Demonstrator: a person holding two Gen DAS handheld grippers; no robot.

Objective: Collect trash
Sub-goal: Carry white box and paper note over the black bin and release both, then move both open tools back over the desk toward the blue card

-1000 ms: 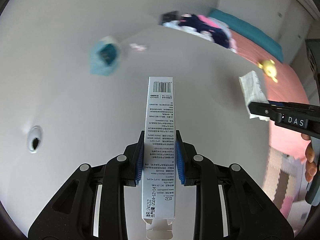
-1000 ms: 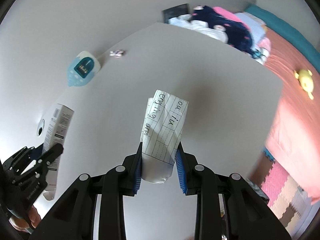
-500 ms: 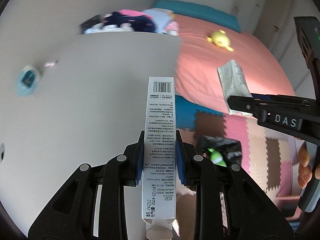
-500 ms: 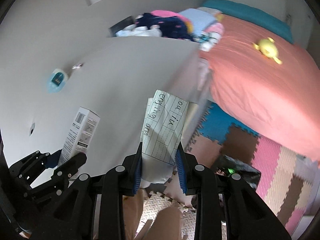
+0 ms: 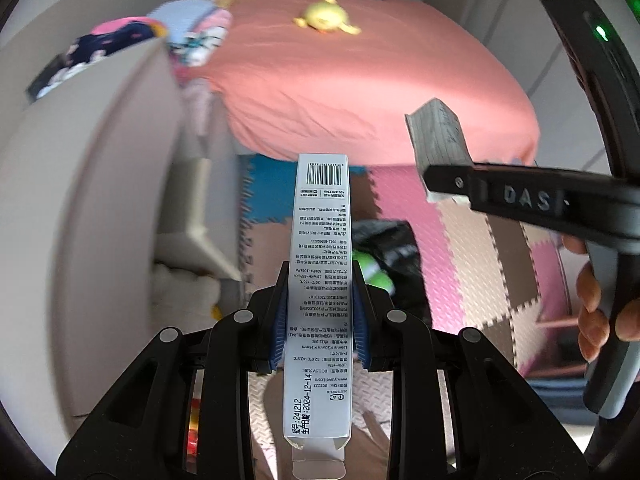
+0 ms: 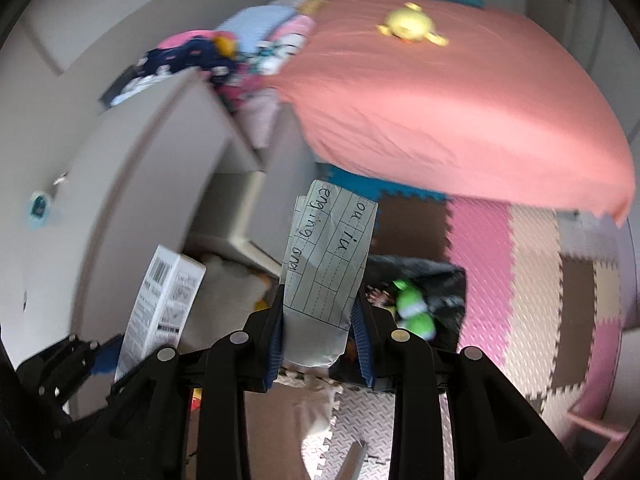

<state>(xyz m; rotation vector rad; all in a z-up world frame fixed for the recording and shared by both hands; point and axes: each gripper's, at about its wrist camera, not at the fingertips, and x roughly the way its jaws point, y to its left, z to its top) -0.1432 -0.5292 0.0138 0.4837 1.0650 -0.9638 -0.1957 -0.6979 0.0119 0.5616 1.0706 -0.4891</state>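
Note:
My left gripper (image 5: 320, 320) is shut on a long white printed carton (image 5: 322, 272), held upright in the air; the carton also shows in the right wrist view (image 6: 164, 300). My right gripper (image 6: 320, 332) is shut on a folded sheet of lined paper with handwriting (image 6: 328, 256); the paper also shows at the right of the left wrist view (image 5: 438, 140). Below both, on the floor, sits a black trash bag (image 6: 436, 292) with something green inside (image 6: 416, 312); it also shows in the left wrist view (image 5: 388, 252).
A white desk (image 6: 132, 168) stands at the left with a blue item (image 6: 40, 208) on it. A bed with a pink sheet (image 6: 440, 112) and a yellow toy (image 6: 408, 24) lies behind. Foam mat tiles (image 6: 528, 280) cover the floor.
Both grippers have swung away from the desk top toward the floor and bed, each still holding its item. The black bag has come into view below them.

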